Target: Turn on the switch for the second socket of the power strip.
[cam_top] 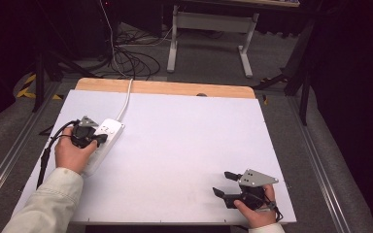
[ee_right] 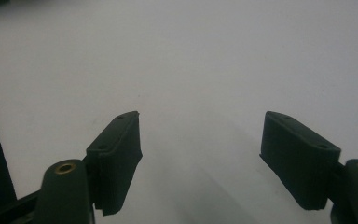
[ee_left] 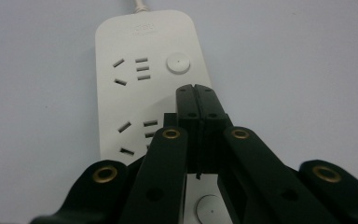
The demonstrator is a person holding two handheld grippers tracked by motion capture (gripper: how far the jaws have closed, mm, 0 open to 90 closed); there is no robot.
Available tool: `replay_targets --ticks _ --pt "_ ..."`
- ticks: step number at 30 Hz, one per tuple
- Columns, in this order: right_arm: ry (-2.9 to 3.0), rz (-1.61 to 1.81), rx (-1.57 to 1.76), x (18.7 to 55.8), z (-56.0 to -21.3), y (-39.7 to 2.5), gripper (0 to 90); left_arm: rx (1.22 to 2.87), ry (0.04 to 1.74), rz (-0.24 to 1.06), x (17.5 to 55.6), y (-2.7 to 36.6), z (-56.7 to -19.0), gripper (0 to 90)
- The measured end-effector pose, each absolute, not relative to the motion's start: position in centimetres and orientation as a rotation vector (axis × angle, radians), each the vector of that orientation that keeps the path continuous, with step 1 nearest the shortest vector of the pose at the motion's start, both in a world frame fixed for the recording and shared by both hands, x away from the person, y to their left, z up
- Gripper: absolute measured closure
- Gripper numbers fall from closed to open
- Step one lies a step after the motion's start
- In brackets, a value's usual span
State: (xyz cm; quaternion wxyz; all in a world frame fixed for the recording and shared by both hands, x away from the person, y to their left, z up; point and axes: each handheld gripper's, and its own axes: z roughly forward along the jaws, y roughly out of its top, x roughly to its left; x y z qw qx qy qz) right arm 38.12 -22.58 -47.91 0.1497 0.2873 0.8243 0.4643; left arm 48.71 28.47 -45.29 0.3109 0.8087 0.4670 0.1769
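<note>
White table [cam_top: 184,145] — left gripper [ee_left: 196,100] jaws closed over power strip [ee_left: 135,88].

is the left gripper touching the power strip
Cannot tell. In the left gripper view the left gripper, jaws shut together, overlaps the power strip near a round button, but no contact or gap shows plainly; the high view is too coarse.
</note>
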Motion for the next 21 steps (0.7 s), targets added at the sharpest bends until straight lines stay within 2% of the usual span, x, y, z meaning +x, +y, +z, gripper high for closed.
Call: replay_targets --ticks 10,12,14,21 --pt "2.370 1.333 0.824 38.07 -47.92 -22.59 29.2 2.150 1.226 0.489 48.64 28.22 -45.38 90.0" --pt "2.368 1.335 0.826 38.08 -47.93 -22.58 29.2 2.153 1.232 0.504 48.62 28.12 -45.37 90.0" --pt "2.370 1.331 0.825 38.09 -47.94 -22.55 29.2 2.187 1.242 0.574 48.47 28.01 -45.34 90.0" --pt "2.376 1.327 0.824 38.07 -47.97 -22.45 29.2 2.187 1.231 0.581 48.38 28.01 -45.42 90.0"
